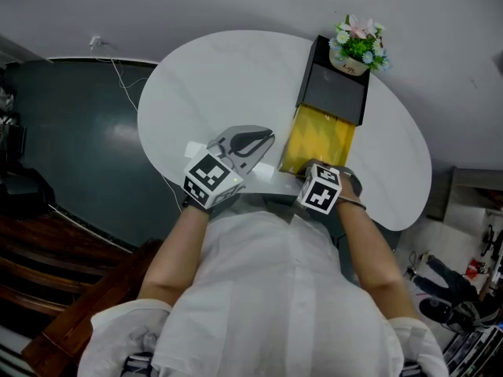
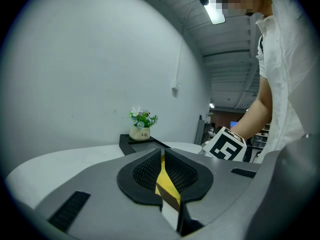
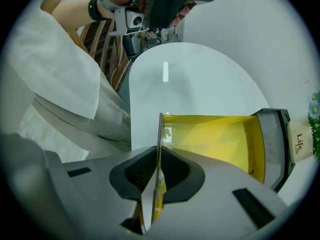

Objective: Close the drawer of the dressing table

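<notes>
A small black dressing table [image 1: 336, 93] stands on the white round table [image 1: 220, 77], its yellow drawer [image 1: 318, 136] pulled out toward me. My right gripper [image 1: 312, 170] is at the drawer's near end, shut on the thin front panel [image 3: 160, 129]. In the right gripper view the yellow drawer [image 3: 215, 139] runs back into the black dressing table [image 3: 276, 144]. My left gripper [image 1: 261, 142] hovers just left of the drawer, shut and holding nothing. A yellow sliver of the drawer [image 2: 167, 186] shows through the slit between the left gripper's [image 2: 162, 156] jaws.
A white pot of flowers [image 1: 357, 47] sits on top of the dressing table. A white cable [image 1: 118, 73] hangs off the table's far left. The table edge is close against my body. Dark floor lies to the left, with clutter at the lower right.
</notes>
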Demonstrator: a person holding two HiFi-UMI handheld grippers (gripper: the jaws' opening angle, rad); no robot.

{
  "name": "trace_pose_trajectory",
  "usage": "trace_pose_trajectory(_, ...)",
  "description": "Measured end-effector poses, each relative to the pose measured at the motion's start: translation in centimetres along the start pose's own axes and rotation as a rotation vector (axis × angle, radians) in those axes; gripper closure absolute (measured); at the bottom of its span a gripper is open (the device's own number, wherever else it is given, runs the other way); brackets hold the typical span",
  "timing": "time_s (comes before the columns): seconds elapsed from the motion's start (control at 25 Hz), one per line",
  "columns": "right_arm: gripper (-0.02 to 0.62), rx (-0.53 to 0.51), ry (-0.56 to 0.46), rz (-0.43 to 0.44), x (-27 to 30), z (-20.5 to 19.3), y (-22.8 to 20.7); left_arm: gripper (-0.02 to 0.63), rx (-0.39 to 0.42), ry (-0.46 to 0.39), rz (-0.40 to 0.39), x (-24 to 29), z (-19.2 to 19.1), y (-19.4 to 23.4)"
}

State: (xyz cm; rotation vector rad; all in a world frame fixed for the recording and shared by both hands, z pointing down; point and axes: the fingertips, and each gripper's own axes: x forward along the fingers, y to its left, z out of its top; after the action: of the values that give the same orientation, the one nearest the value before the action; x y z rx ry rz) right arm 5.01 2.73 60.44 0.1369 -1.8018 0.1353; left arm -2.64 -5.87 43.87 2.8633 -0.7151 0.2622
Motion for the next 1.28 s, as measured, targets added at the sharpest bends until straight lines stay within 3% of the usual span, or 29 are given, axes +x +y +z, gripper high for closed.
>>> trace_pose_trajectory(1.28,0.574,0.009,0.008,0.060,-1.8,0.4,0.2,0.586,0.001,0.002,-0.015,1.1,0.7,0.0)
